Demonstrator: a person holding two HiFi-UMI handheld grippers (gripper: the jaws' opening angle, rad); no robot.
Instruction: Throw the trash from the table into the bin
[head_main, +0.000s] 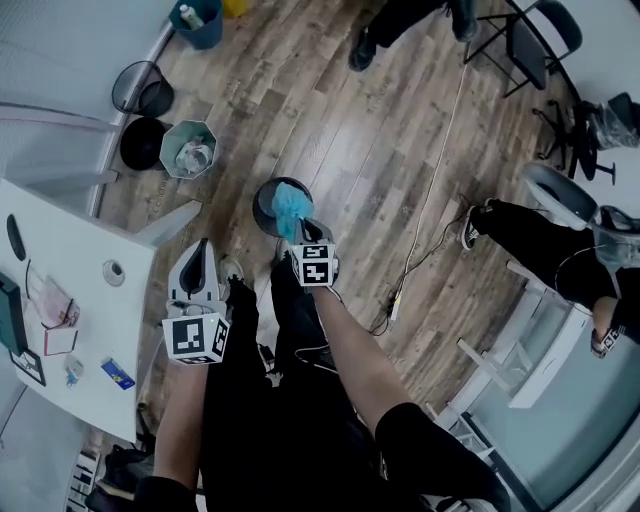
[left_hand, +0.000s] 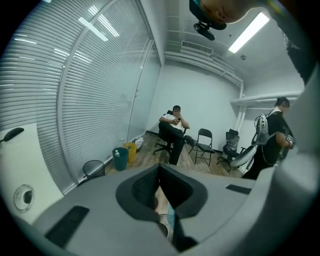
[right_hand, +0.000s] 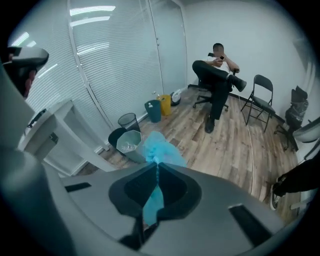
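A wooden floor (head_main: 370, 130) is seen below, with a white table (head_main: 85, 250) at the left and a pale octagonal bin (head_main: 188, 150) beyond its corner. The left gripper (left_hand: 159, 169) is pressed together, empty. A crumpled blue wad of trash (right_hand: 159, 150) is pinched by the right gripper (right_hand: 156, 167), clear of the bin

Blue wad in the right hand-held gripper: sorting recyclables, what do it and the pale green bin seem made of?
Blue wad: likely thin plastic film or tissue, matte, crumpled; can't tell which. Pale green bin: probably rigid plastic, smooth faceted walls.
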